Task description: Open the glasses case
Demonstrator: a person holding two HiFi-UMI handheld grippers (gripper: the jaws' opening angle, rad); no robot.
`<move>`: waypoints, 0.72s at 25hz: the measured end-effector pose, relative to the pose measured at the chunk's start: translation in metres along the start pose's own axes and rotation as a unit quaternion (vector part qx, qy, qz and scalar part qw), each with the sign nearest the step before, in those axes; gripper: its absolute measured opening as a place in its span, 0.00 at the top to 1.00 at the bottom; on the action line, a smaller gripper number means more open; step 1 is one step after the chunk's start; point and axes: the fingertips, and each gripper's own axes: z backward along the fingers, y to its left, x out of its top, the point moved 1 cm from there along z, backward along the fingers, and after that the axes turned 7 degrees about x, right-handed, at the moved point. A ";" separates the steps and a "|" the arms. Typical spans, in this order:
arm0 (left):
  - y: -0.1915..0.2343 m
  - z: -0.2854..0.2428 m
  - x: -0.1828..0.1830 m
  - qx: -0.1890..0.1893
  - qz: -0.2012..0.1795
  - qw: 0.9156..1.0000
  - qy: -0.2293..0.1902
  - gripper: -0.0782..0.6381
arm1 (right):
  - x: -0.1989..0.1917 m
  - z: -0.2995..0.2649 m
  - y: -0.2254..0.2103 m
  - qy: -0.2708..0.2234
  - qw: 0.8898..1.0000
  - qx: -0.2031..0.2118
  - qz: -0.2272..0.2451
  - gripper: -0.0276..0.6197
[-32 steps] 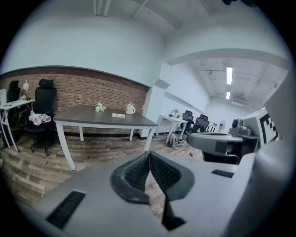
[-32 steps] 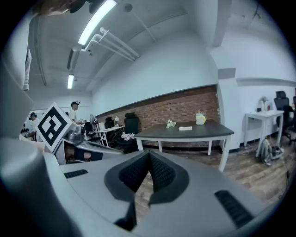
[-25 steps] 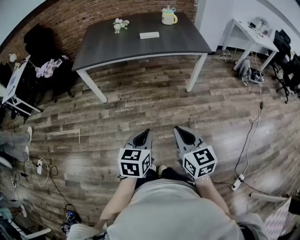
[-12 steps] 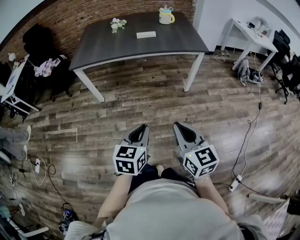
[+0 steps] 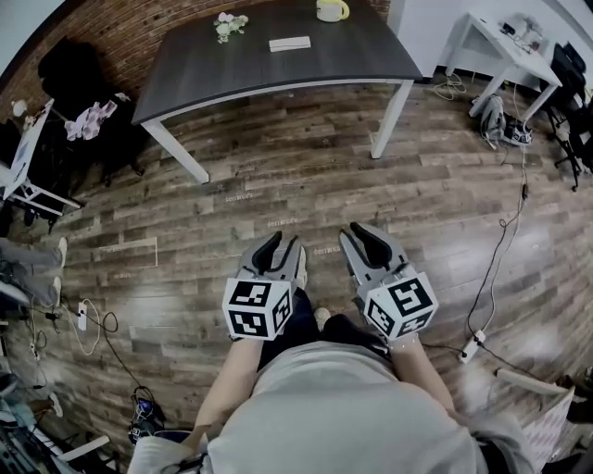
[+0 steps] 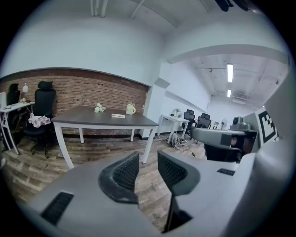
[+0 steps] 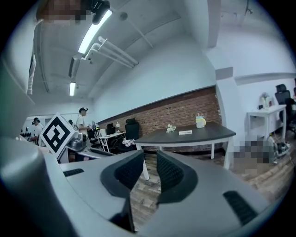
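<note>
Glasses case (image 5: 290,43), prob the flat pale oblong, lies on the dark tabletop (image 5: 232,79) at the far end of the room in the head view. It sits btwn a small bunch of flowers (image 5: 225,25) and a yellow mug (image 5: 329,9), touching neither. Left tongs (image 5: 278,254) and right tongs (image 5: 367,248) are held side by side close to the person's body, over the wood floor (image 5: 306,185) and well apart from the tabletop.

Left gripper view: left tongs (image 6: 148,159) have jaws opening, gap narrow so far. Only floor shows btwn the pads, nothing held. Case (image 6: 118,115) is tiny on the tabletop beyond, too small to make out lid or hinge.

Right gripper view: right tongs (image 7: 149,159) are the same, w/ jaws opening, gap narrow, empty. Case (image 7: 185,132) lies right of the flowers and left of the mug.

Step in hand, as I judge it: the approach, w/ no contact yet and nothing done on the case itself. Next move prob calls for walking up to the tabletop. Then one pair of tongs pins the base while the other gets under the lid edge. A closer look is needed first to find which side opens.
</note>
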 end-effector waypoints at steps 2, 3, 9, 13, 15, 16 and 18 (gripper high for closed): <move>0.009 -0.013 0.007 -0.002 0.002 1.000 -0.003 0.72 | 0.001 -0.013 -0.009 0.005 1.000 -0.003 -0.003 0.82; 0.014 -0.021 0.011 -0.004 0.005 1.000 -0.006 0.72 | 0.001 -0.020 -0.014 0.007 1.000 -0.005 -0.003 0.82; 0.052 -0.077 0.051 -0.021 0.002 1.000 -0.011 0.72 | 0.022 -0.090 -0.056 0.016 1.000 -0.012 0.007 0.80; 0.094 -0.116 0.085 -0.026 0.000 1.000 -0.008 0.72 | 0.048 -0.142 -0.079 0.011 1.000 -0.024 0.014 0.80; 0.111 -0.137 0.103 -0.028 -0.007 1.000 -0.012 0.72 | 0.059 -0.163 -0.090 0.013 0.999 -0.034 0.012 0.80; 0.118 -0.147 0.113 -0.031 -0.010 0.999 -0.015 0.73 | 0.063 -0.175 -0.096 0.013 0.999 -0.036 0.012 0.80; 0.131 -0.167 0.130 -0.038 -0.016 0.999 -0.021 0.73 | 0.070 -0.197 -0.108 0.010 0.999 -0.037 0.013 0.80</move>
